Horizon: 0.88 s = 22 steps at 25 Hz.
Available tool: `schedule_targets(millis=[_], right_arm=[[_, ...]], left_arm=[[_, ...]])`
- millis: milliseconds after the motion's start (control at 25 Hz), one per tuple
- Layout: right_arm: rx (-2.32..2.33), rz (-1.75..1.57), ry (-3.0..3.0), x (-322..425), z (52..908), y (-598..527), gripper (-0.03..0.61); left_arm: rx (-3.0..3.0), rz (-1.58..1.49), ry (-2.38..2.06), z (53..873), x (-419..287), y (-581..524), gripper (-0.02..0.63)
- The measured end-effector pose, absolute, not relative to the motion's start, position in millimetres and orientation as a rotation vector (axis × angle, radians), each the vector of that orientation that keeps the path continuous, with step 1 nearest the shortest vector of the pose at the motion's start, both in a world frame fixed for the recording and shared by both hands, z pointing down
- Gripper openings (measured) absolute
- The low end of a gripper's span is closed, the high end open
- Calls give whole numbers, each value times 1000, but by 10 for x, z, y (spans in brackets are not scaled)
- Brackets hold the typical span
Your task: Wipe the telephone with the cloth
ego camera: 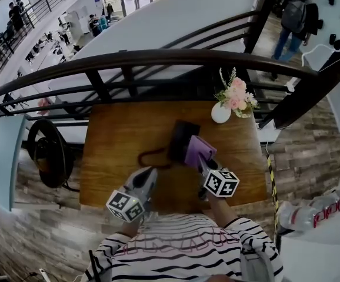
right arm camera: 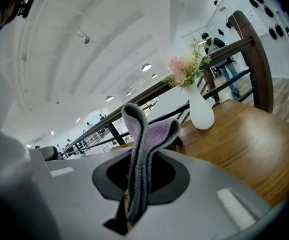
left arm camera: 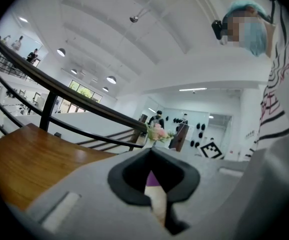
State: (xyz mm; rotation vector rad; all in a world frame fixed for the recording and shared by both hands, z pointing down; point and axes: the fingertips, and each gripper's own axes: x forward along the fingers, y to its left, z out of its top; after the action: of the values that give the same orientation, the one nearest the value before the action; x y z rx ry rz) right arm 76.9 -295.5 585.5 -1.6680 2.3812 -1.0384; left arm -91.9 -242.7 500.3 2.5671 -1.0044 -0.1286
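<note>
A black telephone (ego camera: 179,138) lies mid-table on the wooden table (ego camera: 114,145), its dark cord (ego camera: 149,156) curling off to the left. A purple cloth (ego camera: 198,150) rests against the phone's right near edge. My right gripper (ego camera: 204,162) is shut on that cloth, and in the right gripper view a fold of the cloth (right arm camera: 145,134) stands up out of my right gripper (right arm camera: 134,184). My left gripper (ego camera: 151,172) hovers near the table's front edge, just left of the phone, shut with nothing in it. The left gripper view shows a sliver of purple cloth (left arm camera: 153,179) past my left gripper (left arm camera: 153,191).
A white vase of pink flowers (ego camera: 222,111) stands at the table's far right corner, also as the vase (right arm camera: 202,113) in the right gripper view. A dark railing (ego camera: 158,57) curves behind the table. A black round stool (ego camera: 47,151) sits to the left.
</note>
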Motion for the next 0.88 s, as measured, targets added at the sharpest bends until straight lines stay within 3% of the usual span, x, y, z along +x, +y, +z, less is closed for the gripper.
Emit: schedule_targets(millis=[880], right_arm=[[-1808, -905, 2189, 749, 5488, -1906, 35]], left_arm=[[2653, -88, -761, 5018, -1067, -2056, 0]])
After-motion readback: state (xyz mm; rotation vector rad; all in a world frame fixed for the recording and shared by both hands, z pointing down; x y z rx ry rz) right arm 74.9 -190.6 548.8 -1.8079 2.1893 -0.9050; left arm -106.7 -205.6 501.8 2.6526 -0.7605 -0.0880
